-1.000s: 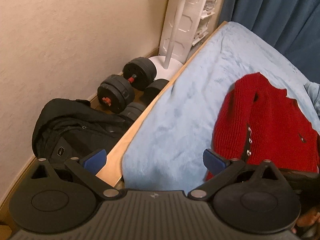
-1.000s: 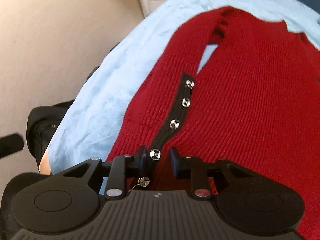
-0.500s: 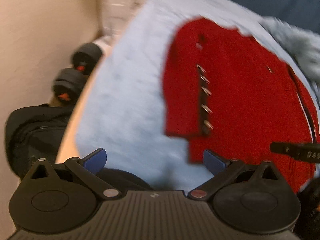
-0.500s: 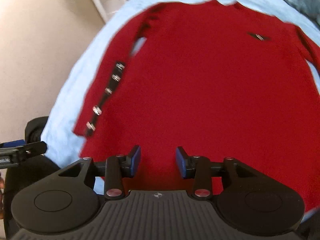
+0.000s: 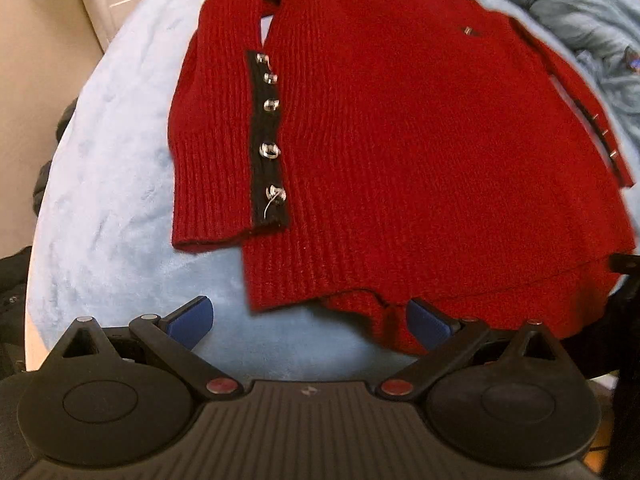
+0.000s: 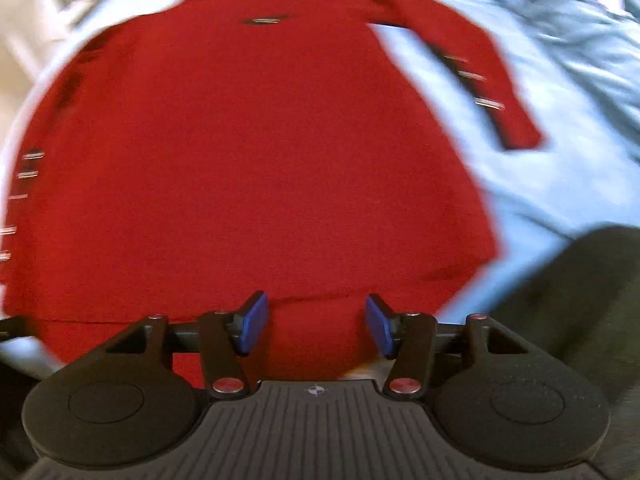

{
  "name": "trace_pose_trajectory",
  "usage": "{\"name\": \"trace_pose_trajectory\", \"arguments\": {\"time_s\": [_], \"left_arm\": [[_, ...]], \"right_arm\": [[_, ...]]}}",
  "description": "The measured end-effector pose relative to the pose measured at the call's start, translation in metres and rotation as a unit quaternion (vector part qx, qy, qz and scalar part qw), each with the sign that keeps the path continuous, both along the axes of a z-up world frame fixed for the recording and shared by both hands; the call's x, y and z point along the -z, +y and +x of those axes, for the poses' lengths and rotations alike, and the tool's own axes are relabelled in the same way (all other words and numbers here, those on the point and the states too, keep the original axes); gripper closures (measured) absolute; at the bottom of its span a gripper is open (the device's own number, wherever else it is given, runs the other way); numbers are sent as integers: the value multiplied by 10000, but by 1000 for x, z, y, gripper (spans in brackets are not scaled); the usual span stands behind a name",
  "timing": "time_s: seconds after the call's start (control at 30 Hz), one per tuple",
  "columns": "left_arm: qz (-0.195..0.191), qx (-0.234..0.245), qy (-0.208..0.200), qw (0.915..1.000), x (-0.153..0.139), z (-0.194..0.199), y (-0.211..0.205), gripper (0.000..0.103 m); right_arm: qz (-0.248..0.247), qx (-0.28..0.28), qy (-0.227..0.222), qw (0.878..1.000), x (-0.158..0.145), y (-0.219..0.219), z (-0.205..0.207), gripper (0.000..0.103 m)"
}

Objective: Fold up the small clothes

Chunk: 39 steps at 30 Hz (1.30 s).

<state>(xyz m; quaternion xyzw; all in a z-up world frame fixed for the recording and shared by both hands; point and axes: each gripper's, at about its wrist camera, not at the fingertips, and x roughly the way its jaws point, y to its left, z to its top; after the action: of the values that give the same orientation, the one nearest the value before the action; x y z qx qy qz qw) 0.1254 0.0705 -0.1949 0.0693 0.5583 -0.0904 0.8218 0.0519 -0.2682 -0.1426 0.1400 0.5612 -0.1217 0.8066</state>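
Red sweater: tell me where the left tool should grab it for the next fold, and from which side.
Probably the near hem corner of the red sweater, approached from above. It lies flat on the blue blanket with that edge free, right ahead of the open left tool; one finger would likely need to slide under the knit.

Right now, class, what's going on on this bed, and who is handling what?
A person holding a gripper in each hand is folding a red knit sweater spread flat on a light blue blanket. One sleeve, with a black buttoned cuff, is already folded onto the body; the other sleeve still lies stretched out. The left gripper is open above the hem, holding nothing. The right gripper has just been opening over the hem, with nothing pinched. A grey-blue garment waits nearby.
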Motion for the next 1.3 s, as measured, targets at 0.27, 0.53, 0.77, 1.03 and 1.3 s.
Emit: {"name": "trace_pose_trajectory", "arguments": {"time_s": [0.27,0.53,0.77,1.03,1.3], "left_arm": [[133,-832,-203,9962,1,17,17,0],[339,-1120,-186,9930,3,24,28,0],[548,256,-395,9974,1,2,-8,0],[925,587,-326,9935,20,4,-37,0],[73,-1097,-77,9939,-8,42,41,0]], "right_arm": [[-459,647,173,9967,26,-51,-35,39],[-847,624,-50,9944,42,-60,-17,30],[-914,1757,-667,9779,33,-115,-17,30],[-467,1750,-737,9807,31,-150,-15,30],[228,1995,-537,9782,42,-170,-16,30]]}}
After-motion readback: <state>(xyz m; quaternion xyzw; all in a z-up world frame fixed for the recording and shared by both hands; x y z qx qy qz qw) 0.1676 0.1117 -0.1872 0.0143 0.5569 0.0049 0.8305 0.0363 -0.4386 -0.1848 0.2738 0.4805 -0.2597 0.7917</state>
